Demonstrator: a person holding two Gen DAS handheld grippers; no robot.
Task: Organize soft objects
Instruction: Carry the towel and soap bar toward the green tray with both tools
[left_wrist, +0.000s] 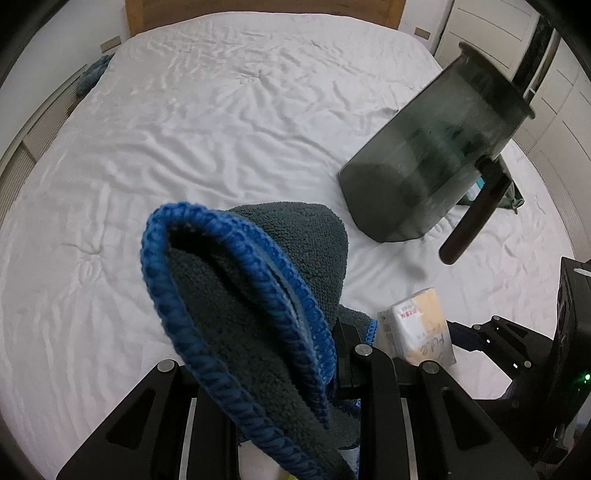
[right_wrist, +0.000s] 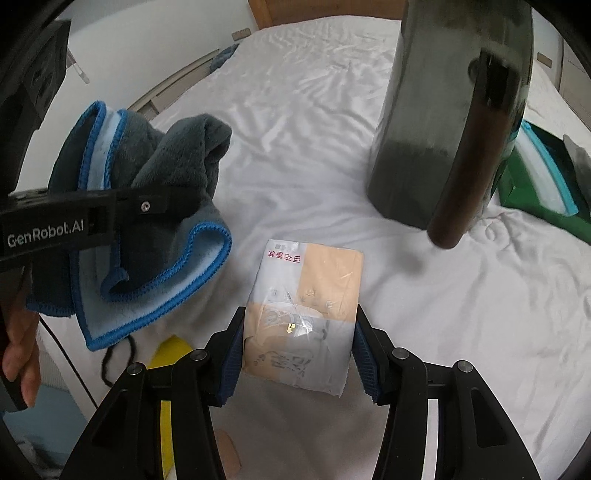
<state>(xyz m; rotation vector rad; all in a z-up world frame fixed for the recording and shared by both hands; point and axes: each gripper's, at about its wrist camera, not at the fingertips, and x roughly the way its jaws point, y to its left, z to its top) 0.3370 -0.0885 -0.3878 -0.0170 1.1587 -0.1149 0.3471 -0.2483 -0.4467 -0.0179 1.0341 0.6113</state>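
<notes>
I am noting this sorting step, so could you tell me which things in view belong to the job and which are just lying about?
In the job:
- grey cloth in the left gripper
- tissue pack in the right gripper

Lying about:
- dark jug
- green item
- bed sheet

A dark translucent jug with a long handle fills the upper right of the frame, over a bed covered by a wrinkled white sheet. A wooden headboard runs along the top edge, and a green bag lies at the right edge.

Left wrist view: steeply down over bed toward headboard, close behind towel. Right wrist view: same facing, close above packet. Shared: towel, packet, jug, bed's far edge.
</notes>
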